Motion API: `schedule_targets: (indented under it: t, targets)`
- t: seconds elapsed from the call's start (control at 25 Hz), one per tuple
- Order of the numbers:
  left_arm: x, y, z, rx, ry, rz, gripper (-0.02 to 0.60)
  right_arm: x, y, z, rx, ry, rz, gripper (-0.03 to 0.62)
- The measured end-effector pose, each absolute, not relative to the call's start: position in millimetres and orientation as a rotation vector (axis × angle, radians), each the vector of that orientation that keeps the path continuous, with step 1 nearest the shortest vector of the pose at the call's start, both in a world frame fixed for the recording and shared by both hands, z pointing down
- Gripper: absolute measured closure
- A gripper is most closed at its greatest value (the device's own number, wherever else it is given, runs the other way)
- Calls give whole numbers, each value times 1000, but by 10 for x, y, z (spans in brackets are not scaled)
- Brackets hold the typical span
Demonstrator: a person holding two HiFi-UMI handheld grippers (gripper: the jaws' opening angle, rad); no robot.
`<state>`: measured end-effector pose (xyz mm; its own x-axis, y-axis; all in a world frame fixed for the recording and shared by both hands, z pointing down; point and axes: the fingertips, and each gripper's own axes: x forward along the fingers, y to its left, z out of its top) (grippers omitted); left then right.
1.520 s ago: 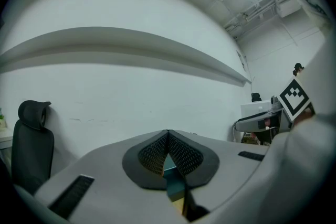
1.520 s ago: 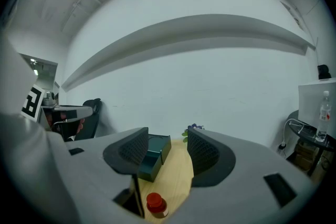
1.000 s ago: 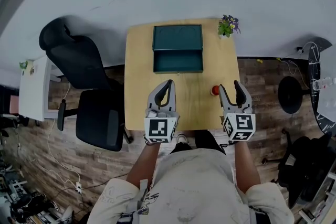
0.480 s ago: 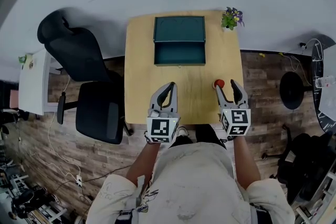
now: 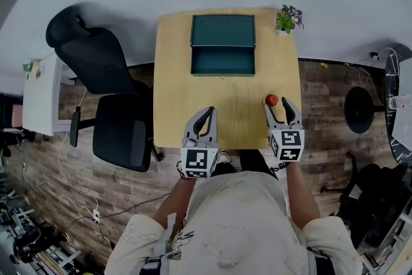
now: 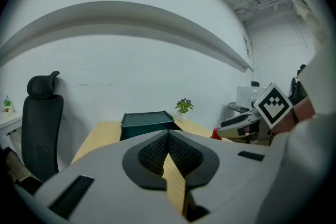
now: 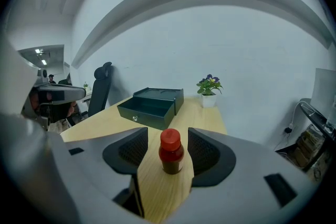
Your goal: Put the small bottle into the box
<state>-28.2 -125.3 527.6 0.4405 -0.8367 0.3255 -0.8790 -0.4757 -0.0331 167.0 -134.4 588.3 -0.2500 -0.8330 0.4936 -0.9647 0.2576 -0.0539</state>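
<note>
A small bottle (image 7: pixel 171 157) with a red cap and dark contents stands upright on the wooden table (image 5: pixel 174 74). It sits between the jaws of my right gripper (image 7: pixel 168 134), which is open, with a gap on each side of it. In the head view the bottle (image 5: pixel 271 100) is at the tips of the right gripper (image 5: pixel 281 106). The dark teal box (image 5: pixel 223 45) is at the far side of the table, its drawer pulled open toward me. My left gripper (image 5: pixel 207 114) hovers over the near edge, shut and empty.
A potted plant (image 5: pixel 288 18) stands at the table's far right corner, next to the box. A black office chair (image 5: pixel 103 93) is beside the table's left edge. A white side table (image 5: pixel 42 103) is further left, and a round black base (image 5: pixel 356 111) lies on the floor to the right.
My right gripper has moved forward and inward, so the bottle now stands between its jaws instead of beside them. The left gripper has drawn back a little toward the near edge.
</note>
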Motion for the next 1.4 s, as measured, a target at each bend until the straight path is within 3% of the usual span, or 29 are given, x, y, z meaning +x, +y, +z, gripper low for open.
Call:
schedule_targets:
  t: [0.6,0.96,1.4]
  targets:
    - [-287,-1307,5261,2536,-1544,460,575,1637,-1433,6025,1592,-2168,518,347]
    - [-261,-1323,5301,2525,-1542,470,575,1650,-1461,6039,1598,-2162,497,450]
    - [-176,-1380,5292,2534,-1536,469,575,1635,-1483,6042,1564,-2159,450,454]
